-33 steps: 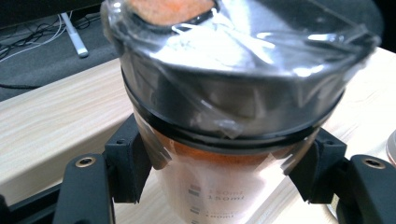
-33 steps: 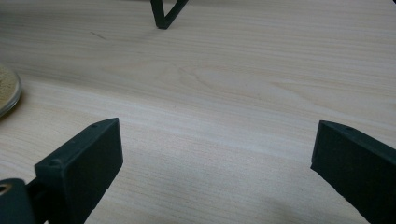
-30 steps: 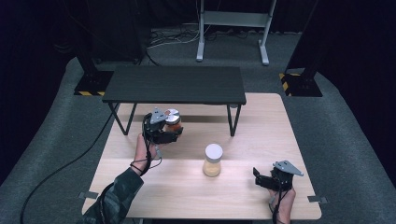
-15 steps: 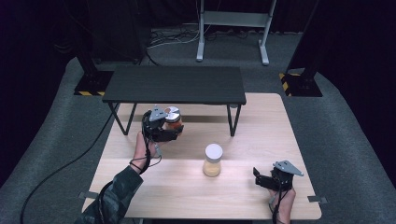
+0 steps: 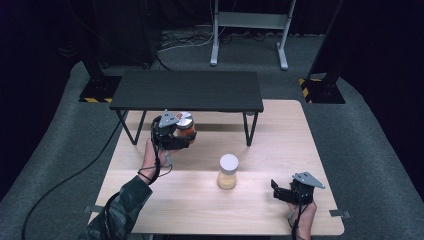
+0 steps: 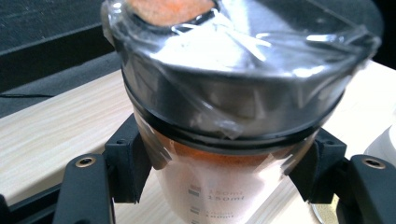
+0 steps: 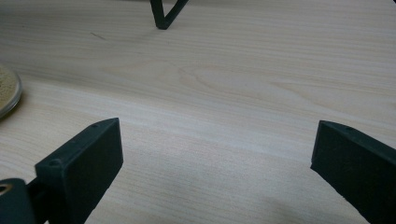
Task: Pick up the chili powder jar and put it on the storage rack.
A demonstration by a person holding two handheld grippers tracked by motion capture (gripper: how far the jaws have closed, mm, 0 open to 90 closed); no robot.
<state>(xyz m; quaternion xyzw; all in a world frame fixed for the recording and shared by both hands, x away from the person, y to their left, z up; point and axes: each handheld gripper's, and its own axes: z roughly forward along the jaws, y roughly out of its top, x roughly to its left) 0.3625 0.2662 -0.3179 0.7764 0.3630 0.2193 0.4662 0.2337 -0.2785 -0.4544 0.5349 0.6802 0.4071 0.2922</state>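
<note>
at the left of the high view a hand in a camouflage sleeve holds the left tongs [image 5: 184, 134] up over the pale wooden surface [image 5: 165, 200], just in front of the low black bench [image 5: 187, 90] that stands across the upper middle of the frame. those tongs are clamped on a jar of orange stuff [image 5: 186, 125], and in the left gripper view the two black jaws press either side of the jar [image 6: 233, 140] just under its dark lid, which is wrapped in clear film; printed measure marks show low on the glass. a little right of centre in the high view, well apart from the held jar, a second jar with a white lid [image 5: 228, 171] and yellowish contents stands upright on the surface. at the lower right of that frame the right tongs [image 5: 278, 190] rest low near the front edge, pointing left toward the middle. in the right gripper view their jaws stand wide apart with bare wood between them, the rim of the yellowish jar [image 7: 8, 93] at the left edge and a leg of the bench [image 7: 166, 14] at the top.
</note>
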